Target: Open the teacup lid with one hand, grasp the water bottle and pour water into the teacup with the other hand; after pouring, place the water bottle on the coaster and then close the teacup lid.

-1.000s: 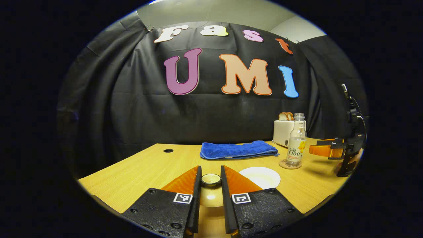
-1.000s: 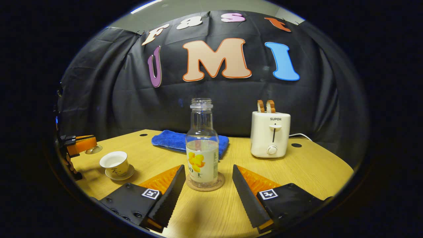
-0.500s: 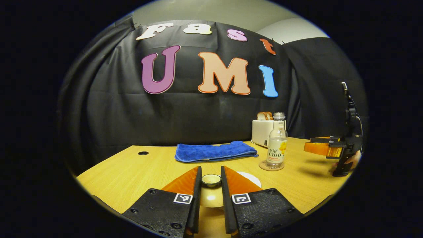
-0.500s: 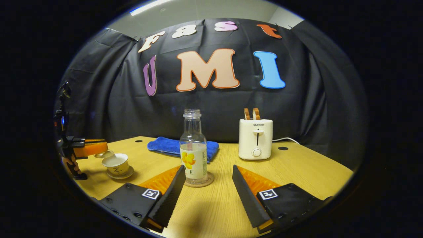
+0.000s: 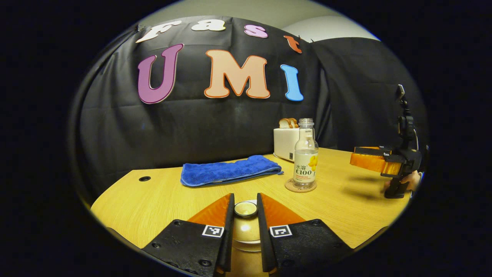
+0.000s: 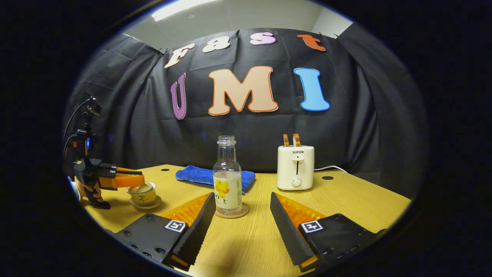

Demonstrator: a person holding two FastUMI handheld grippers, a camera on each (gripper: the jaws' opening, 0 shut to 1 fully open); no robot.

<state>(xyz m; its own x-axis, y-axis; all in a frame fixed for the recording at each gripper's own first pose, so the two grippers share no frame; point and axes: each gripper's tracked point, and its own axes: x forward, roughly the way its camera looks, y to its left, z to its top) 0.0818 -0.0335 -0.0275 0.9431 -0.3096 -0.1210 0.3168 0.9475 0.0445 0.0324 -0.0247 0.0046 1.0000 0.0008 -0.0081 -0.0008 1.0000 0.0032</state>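
The clear water bottle (image 6: 227,181), uncapped and part full, stands upright on the round cork coaster (image 6: 231,212). My right gripper (image 6: 242,197) is open just short of the bottle, one finger to each side, touching nothing. The left gripper (image 5: 245,200) is shut on the knob of the teacup lid (image 5: 246,209). In the right gripper view the left gripper (image 6: 128,180) holds that lid (image 6: 140,188) on or just above the rim of the teacup (image 6: 143,197), which rests on its saucer (image 6: 146,203). I cannot tell whether lid and cup touch. The bottle (image 5: 305,161) also stands right of centre in the left gripper view.
A folded blue towel (image 6: 200,175) lies behind the bottle. A white toaster (image 6: 295,169) holding two bread slices stands at the back right with its cable trailing right. The wooden table (image 6: 357,204) has small round holes near the back edge.
The left gripper has carried the lid from beside the teacup to over its mouth. The right gripper has drawn back a little from the bottle and stays open.
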